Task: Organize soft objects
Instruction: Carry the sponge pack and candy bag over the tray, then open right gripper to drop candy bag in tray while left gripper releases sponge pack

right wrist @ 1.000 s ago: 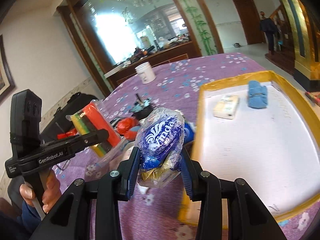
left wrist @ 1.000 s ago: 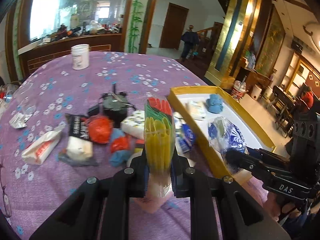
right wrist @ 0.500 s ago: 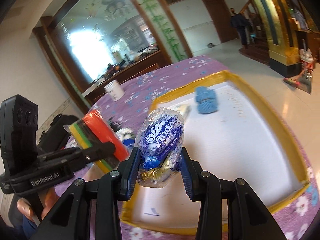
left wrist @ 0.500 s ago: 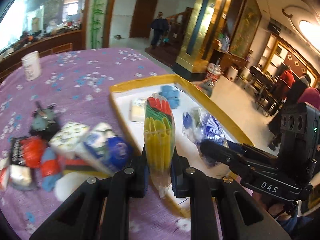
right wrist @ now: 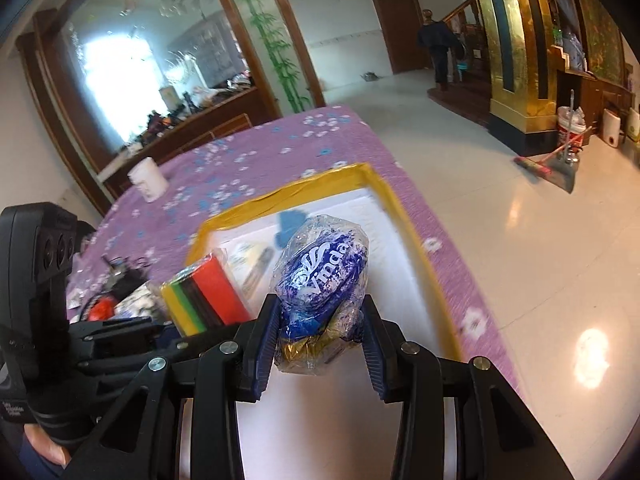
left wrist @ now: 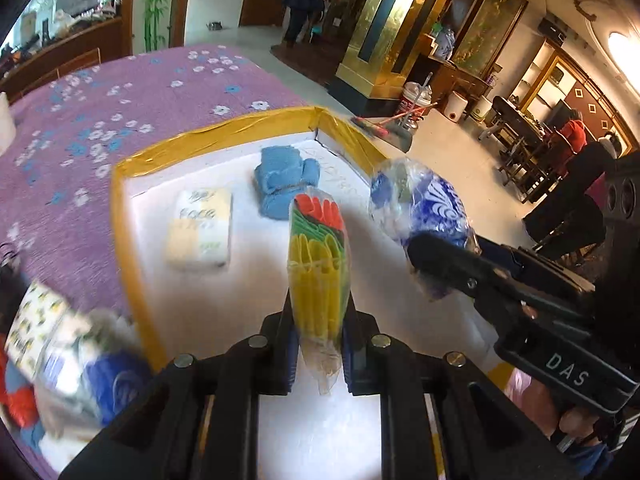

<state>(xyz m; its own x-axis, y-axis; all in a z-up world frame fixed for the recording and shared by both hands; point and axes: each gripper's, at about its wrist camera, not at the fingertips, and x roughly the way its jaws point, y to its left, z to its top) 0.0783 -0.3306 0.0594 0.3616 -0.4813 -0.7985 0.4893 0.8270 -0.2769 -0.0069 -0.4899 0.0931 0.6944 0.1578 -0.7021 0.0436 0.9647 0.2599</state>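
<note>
The left gripper (left wrist: 318, 344) is pinching a pack of coloured cloths (left wrist: 318, 256) over the white tray (left wrist: 132, 248). The right gripper (right wrist: 320, 344) is squeezing a blue tissue bag (right wrist: 320, 276), its jaws standing partly apart.

Your room is bright with daylight. In the right wrist view a large window (right wrist: 120, 80) behind the table burns out to white, and the glossy floor (right wrist: 592, 364) throws back a hard glare spot at right. A ceiling lamp (left wrist: 624, 50) flares at the left wrist view's upper right. The fisheye bends pillars and door frames; corners go black. Motion blur smears the packets (left wrist: 72, 356) at the table's near left edge.
</note>
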